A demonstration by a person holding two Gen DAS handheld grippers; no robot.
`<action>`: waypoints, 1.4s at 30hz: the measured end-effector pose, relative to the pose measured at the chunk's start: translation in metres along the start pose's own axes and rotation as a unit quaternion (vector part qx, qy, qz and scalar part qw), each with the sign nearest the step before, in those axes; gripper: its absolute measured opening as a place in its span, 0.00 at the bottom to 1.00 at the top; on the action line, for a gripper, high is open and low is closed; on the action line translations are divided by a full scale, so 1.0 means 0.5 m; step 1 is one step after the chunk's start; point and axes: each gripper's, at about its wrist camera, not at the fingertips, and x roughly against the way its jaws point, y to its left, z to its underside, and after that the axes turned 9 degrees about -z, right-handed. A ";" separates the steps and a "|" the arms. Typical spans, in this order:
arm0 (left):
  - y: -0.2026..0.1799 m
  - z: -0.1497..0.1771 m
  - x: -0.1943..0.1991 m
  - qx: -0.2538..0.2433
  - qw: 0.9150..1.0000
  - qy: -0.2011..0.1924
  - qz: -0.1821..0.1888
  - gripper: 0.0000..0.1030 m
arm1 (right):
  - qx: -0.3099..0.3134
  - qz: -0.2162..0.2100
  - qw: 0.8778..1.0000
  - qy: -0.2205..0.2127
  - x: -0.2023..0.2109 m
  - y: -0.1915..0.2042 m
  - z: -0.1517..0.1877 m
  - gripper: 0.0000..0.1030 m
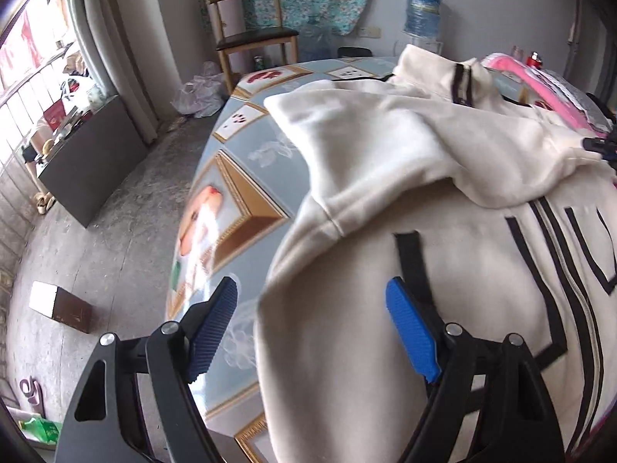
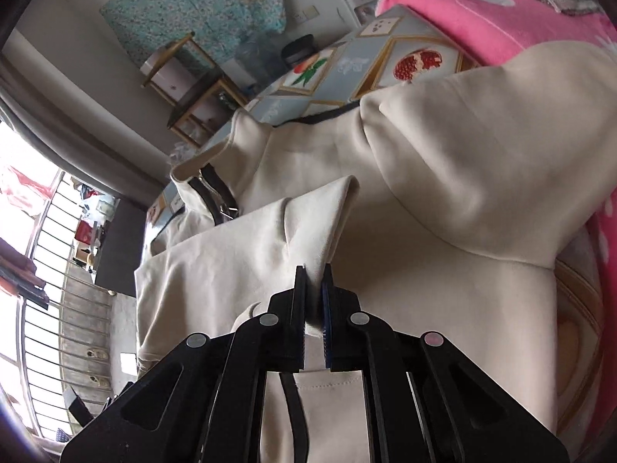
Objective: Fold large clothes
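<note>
A cream jacket [image 1: 385, 177] with black stripes and a zip lies on a table with a patterned cloth [image 1: 239, 200]. Its sleeve is folded across the body. My left gripper [image 1: 312, 332] hangs open just above the jacket's left edge, blue pads [image 1: 410, 328] apart and empty. In the right wrist view my right gripper [image 2: 314, 285] is shut on a lifted fold of the cream jacket [image 2: 270, 239], the cloth pinched between its pads. The collar with its zip [image 2: 216, 196] lies beyond. The right gripper's tip [image 1: 599, 144] shows at the far right of the left wrist view.
A pink blanket [image 2: 501, 23] lies at the table's far right side. A wooden chair [image 1: 250, 34], water bottles [image 1: 422, 11] and a plastic bag [image 1: 200, 92] stand behind the table. A dark cabinet [image 1: 88, 162] and a small box [image 1: 61, 306] are on the floor at left.
</note>
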 end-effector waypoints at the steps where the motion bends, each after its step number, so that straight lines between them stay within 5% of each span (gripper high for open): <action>1: 0.005 -0.002 -0.003 0.003 1.000 0.001 -0.007 0.76 | 0.005 -0.005 1.000 -0.009 0.012 0.000 -0.004 0.07; 4: 0.018 0.000 -0.014 0.012 1.000 0.013 -0.019 0.76 | 0.001 -0.004 1.000 -0.025 0.053 0.006 -0.016 0.07; 12: 0.042 0.000 -0.037 0.028 0.999 0.027 -0.019 0.76 | -0.030 0.024 0.999 0.028 0.003 -0.077 -0.011 0.11; 18: 0.072 -0.004 -0.012 0.047 0.999 0.011 0.009 0.76 | 0.077 0.154 0.985 -0.016 0.044 -0.011 -0.021 0.18; 22: 0.081 -0.033 0.015 0.062 0.997 -0.018 0.050 0.76 | 0.184 0.138 0.973 -0.014 0.028 0.089 0.028 0.41; 26: 0.037 -0.093 0.007 0.052 0.994 -0.017 0.090 0.76 | 0.253 0.144 0.956 0.034 -0.046 0.136 0.088 0.42; 34: -0.091 -0.141 -0.076 -0.030 0.994 0.016 0.103 0.76 | 0.203 0.152 0.965 0.064 -0.072 0.066 0.084 0.42; 38: -0.095 -0.131 -0.072 -0.054 0.994 0.010 0.094 0.76 | 0.208 0.178 0.959 0.078 -0.073 0.093 0.083 0.42; 42: -0.056 -0.134 -0.029 -0.044 0.994 0.003 0.103 0.76 | 0.219 0.150 0.963 0.051 -0.052 0.140 0.071 0.50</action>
